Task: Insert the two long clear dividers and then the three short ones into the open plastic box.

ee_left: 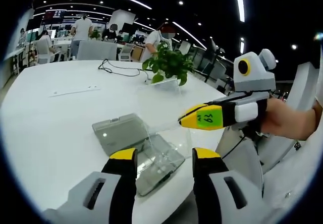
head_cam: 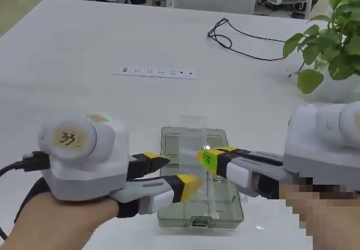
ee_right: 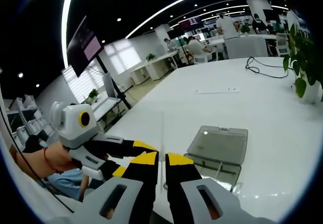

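left gripper [head_cam: 179, 172] jaws wide, empty | right gripper [head_cam: 211, 159] nipped on upright clear divider [head_cam: 192, 130] over open plastic box [head_cam: 222, 223] | white table [head_cam: 84, 53] spreads beyond box's far edge

Left claw [head_cam: 177, 172] gapes open; right claw [head_cam: 205, 157] is pinched nearly shut, tips pointing toward each other.

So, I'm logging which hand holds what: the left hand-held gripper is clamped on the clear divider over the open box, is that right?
No, the side is wrong. The right hand-held gripper is clamped on the clear divider over the open box, as the right gripper view shows. The left hand-held gripper stands open, holding nothing.
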### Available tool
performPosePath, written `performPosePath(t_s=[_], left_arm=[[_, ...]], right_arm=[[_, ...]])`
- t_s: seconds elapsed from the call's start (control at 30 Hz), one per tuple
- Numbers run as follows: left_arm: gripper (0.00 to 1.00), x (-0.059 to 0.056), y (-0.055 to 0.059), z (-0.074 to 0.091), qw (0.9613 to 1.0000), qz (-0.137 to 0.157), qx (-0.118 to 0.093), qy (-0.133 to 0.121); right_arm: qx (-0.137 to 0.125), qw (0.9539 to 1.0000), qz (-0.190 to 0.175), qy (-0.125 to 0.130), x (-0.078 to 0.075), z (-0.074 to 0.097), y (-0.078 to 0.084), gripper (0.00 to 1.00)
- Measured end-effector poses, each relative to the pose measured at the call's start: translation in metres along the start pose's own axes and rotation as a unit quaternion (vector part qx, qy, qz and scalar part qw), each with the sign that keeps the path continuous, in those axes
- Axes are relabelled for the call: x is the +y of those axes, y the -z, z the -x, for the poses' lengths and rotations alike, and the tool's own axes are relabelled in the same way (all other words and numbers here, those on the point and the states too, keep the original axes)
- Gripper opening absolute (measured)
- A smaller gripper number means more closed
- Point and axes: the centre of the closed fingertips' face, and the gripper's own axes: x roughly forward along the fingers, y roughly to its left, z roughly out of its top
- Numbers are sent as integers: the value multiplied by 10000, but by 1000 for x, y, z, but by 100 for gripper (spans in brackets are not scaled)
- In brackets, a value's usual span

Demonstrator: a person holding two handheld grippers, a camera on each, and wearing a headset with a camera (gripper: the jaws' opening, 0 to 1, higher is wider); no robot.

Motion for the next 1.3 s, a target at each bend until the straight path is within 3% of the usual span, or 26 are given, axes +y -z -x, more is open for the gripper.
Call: performPosePath(t_s=[0.17, 0.37, 0.63, 0.8, 0.9, 1.1, 1.23, 1.3], left_arm=[[53, 6, 9, 7, 9997, -244, 96, 0], [62, 10, 16, 16, 9985, -544, 54, 85], [76, 16, 28, 24, 9949, -970, 114, 252], [83, 19, 39, 23, 9925, -1139, 269, 358], [85, 18, 41, 24, 9918, -1170, 256, 449], [90, 22, 51, 24, 9888, -1328, 417, 544], [89, 26, 54, 25, 9880, -1336, 444, 642], [89, 28, 56, 25, 9878, -1327, 447, 680]], right_arm=[[110, 9999, 51, 63, -6, -3, -1, 6], [291, 9995, 13, 71, -10, -9, -2, 6], [557, 9979, -108, 322, -21, -18, 2, 6], [612, 9964, -278, 524, -29, -20, 3, 6], [777, 9926, -631, 691, -36, -21, 9, 6], [1434, 9785, -1051, 1050, -53, -25, 34, 6], [1456, 9738, -1343, 1120, -54, -28, 35, 6], [1642, 9688, -1456, 1155, -51, -29, 42, 6]])
